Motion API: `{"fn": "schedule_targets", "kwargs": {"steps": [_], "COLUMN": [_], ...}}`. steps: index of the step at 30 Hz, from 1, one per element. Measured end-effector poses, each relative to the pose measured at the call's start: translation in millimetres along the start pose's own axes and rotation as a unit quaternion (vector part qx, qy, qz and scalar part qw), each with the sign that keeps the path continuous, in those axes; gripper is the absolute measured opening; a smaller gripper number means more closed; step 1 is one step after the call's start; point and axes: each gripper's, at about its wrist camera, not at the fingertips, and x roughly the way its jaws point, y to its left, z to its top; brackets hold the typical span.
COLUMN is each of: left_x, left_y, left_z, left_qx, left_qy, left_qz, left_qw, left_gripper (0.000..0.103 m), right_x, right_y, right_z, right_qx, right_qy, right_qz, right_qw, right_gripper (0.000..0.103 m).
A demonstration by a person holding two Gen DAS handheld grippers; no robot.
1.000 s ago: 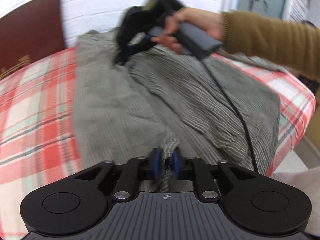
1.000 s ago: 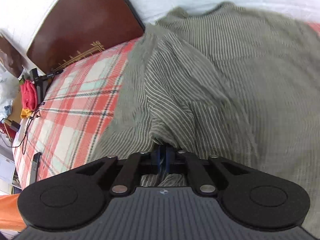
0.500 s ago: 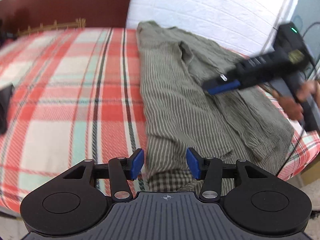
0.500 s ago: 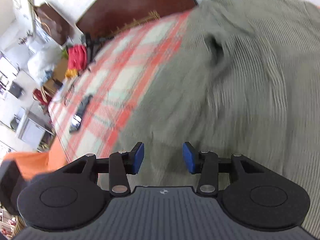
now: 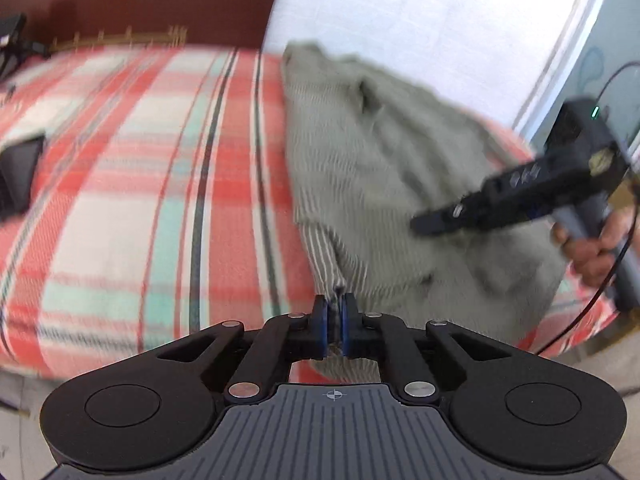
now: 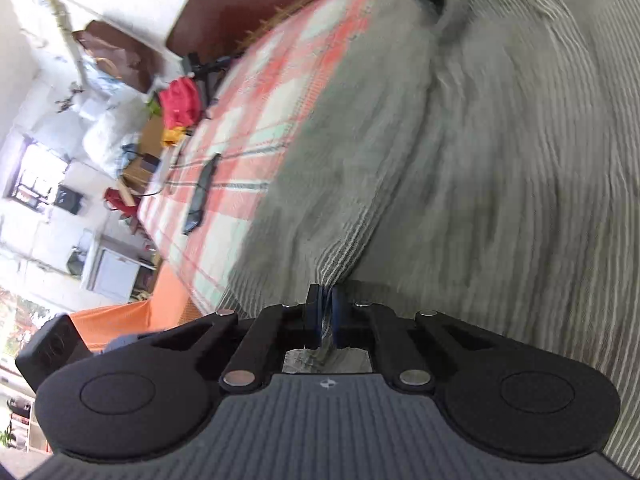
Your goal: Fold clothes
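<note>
A grey-green striped shirt [image 5: 384, 176] lies on the right part of a bed with a red plaid cover [image 5: 152, 184]. My left gripper [image 5: 335, 318] is shut on the shirt's near edge, and the cloth runs up from between its blue pads. In the left wrist view the right gripper [image 5: 432, 224] shows at the right, held by a hand [image 5: 588, 252], low over the shirt. In the right wrist view the shirt [image 6: 500, 152] fills the right side, its collar opening at the top. My right gripper [image 6: 326, 312] is shut on a pinched fold of it.
A dark wooden headboard [image 5: 132, 4] stands at the far end, with a white brick wall [image 5: 420, 12] beside it. A flat black object [image 5: 20, 176] lies on the cover at the left. Room clutter and an orange sleeve [image 6: 120, 320] show left in the right wrist view.
Half a second ago both grippers stood open over the shirt. Both have since come down and shut on the shirt's near edge. A second ago each was shut on the cloth at another spot.
</note>
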Motion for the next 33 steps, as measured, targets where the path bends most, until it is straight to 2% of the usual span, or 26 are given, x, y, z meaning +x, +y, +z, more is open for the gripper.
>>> {"fn": "schedule_targets", "kwargs": {"steps": [1, 2, 3, 5, 6, 8, 11, 13, 17, 20, 22, 25, 26, 27, 30, 31, 33], "left_x": [0.6, -0.3, -4.1, -11.5, -12.8, -11.6, -7.5, -5.2, 3.1, 12.3, 18.3, 26.7, 29.3, 30.8, 24.2, 19.1, 6.2], "left_y": [-0.6, -0.9, -0.9, -2.5, -6.0, -15.0, -23.9, -31.2, -45.2, -52.1, -54.9, -57.1, -56.6, -55.8, -53.4, -52.2, -47.5], "left_z": [-2.6, -4.2, -3.7, -3.4, -3.3, -4.0, -3.4, -5.4, -15.7, -16.7, -13.3, -8.7, -8.8, -9.7, -13.0, -12.9, -9.0], "left_qx": [0.003, 0.006, 0.008, 0.027, 0.05, 0.103, 0.145, 0.177, 0.257, 0.298, 0.315, 0.332, 0.335, 0.336, 0.325, 0.314, 0.272], "left_qy": [-0.004, -0.01, -0.02, -0.038, -0.042, -0.044, -0.043, -0.041, -0.021, -0.024, -0.028, -0.028, -0.025, -0.021, -0.025, -0.03, -0.041], "left_qz": [0.011, 0.021, 0.029, 0.058, 0.081, 0.124, 0.132, 0.129, 0.154, 0.179, 0.181, 0.184, 0.186, 0.186, 0.187, 0.185, 0.176], "left_qw": [0.9999, 0.9997, 0.9993, 0.9972, 0.9946, 0.986, 0.9796, 0.9748, 0.9539, 0.9374, 0.9314, 0.9248, 0.9233, 0.9232, 0.9267, 0.9309, 0.9452], "left_gripper": [0.003, 0.012, 0.03, 0.032, 0.032, 0.032, 0.032, 0.032, 0.04, 0.042, 0.042, 0.039, 0.015, 0.0, 0.0, 0.0, 0.0], "right_x": [0.2, 0.1, -1.0, -1.7, -2.0, -2.5, 3.0, 3.6, 2.4, 3.0, 5.2, 5.3, 5.1, 4.8, 6.7, 7.7, 9.6], "right_y": [-2.5, -4.6, -3.9, 1.6, 4.4, 9.8, 13.9, 13.3, 10.8, 8.4, 8.6, 8.5, 8.3, 8.1, 7.5, 7.2, 6.8], "right_z": [-1.7, -3.5, -5.3, -7.3, -8.3, -10.3, -10.3, -11.8, -14.3, -14.2, -13.6, -13.7, -13.9, -14.2, -15.0, -15.1, -15.5], "right_qx": [0.003, 0.006, 0.004, -0.009, -0.016, -0.028, -0.027, -0.023, -0.014, -0.006, -0.004, -0.002, -0.002, -0.001, 0.007, 0.01, 0.016], "right_qy": [0.003, 0.005, 0.003, -0.004, -0.007, -0.014, -0.014, -0.015, -0.017, -0.016, -0.016, -0.017, -0.017, -0.017, -0.013, -0.011, -0.008], "right_qz": [-0.005, -0.009, -0.008, -0.006, -0.005, -0.002, 0.005, 0.006, 0.008, 0.011, 0.012, 0.014, 0.015, 0.017, 0.03, 0.035, 0.046], "right_qw": [1.0, 1.0, 1.0, 1.0, 1.0, 1.0, 1.0, 1.0, 1.0, 1.0, 1.0, 1.0, 1.0, 1.0, 0.999, 0.999, 0.999], "right_gripper": [0.005, 0.007, 0.009, 0.013, 0.019, 0.024, 0.025, 0.03, 0.035, 0.038, 0.039, 0.039, 0.039, 0.039, 0.039, 0.04, 0.04]}}
